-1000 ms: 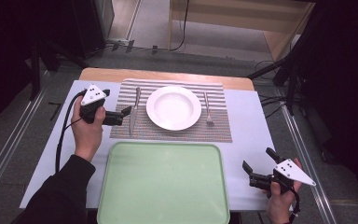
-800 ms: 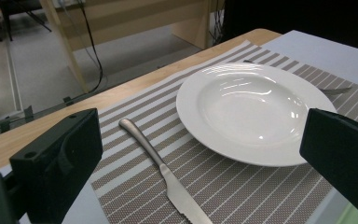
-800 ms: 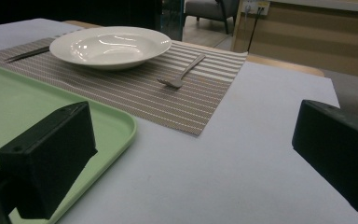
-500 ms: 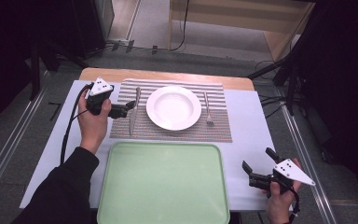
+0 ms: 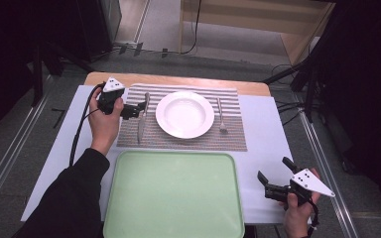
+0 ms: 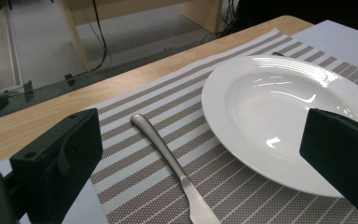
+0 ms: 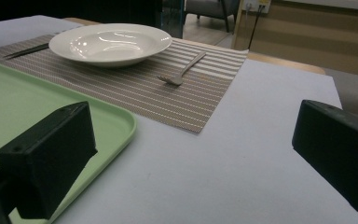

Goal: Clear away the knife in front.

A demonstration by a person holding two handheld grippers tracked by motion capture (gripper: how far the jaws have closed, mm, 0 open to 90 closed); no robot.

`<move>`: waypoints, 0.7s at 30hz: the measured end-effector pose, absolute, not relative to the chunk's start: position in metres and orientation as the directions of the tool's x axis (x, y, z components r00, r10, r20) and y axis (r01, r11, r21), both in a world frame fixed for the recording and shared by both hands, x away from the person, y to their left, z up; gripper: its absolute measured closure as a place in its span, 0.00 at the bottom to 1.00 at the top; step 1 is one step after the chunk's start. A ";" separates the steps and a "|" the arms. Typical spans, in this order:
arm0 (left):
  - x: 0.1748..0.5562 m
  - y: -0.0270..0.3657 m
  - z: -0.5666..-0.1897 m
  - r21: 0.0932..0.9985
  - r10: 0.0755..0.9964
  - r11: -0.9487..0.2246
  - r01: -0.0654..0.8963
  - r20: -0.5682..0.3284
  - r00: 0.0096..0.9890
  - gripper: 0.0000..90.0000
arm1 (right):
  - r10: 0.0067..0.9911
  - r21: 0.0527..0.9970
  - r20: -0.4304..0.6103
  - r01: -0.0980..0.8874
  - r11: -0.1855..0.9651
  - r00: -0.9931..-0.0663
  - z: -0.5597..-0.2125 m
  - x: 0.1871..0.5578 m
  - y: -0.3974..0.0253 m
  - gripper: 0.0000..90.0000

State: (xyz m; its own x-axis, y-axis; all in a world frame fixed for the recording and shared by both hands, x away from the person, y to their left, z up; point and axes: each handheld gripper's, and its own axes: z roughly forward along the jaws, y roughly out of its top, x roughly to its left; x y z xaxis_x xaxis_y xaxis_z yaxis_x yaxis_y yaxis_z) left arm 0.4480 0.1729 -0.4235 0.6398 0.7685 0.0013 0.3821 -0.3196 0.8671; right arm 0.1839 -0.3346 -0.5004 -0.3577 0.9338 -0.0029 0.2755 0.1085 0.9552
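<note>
Striped placemat | L gripper – jaws wide, over knife | no writing legible

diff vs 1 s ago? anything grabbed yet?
The left gripper moved forward along the knife toward its handle end, jaws open around it; nothing gripped or released. The right gripper stayed open near the green tray. Plate, fork and knife unmoved.

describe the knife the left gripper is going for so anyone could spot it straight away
Find the brown and white striped placemat at the far side of the table, with the round white plate in its middle. The silver table knife lies flat on the mat left of the plate, between the open left gripper jaws. The silver fork lies right of the plate.
</note>
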 end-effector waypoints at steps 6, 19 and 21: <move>0.463 0.169 -0.430 0.838 0.771 -0.328 0.436 -0.029 0.636 0.00 | 0.934 0.954 -0.006 0.277 0.111 -0.356 -0.501 0.184 -0.335 0.00; 0.493 0.155 -0.448 0.748 0.805 -0.352 0.563 -0.064 0.589 0.16 | 0.936 0.952 -0.002 0.285 0.109 -0.351 -0.501 0.185 -0.335 0.00; 0.499 0.153 -0.452 0.715 0.803 -0.367 0.595 -0.079 0.590 0.17 | 0.937 0.952 0.004 0.289 0.103 -0.348 -0.502 0.185 -0.335 0.00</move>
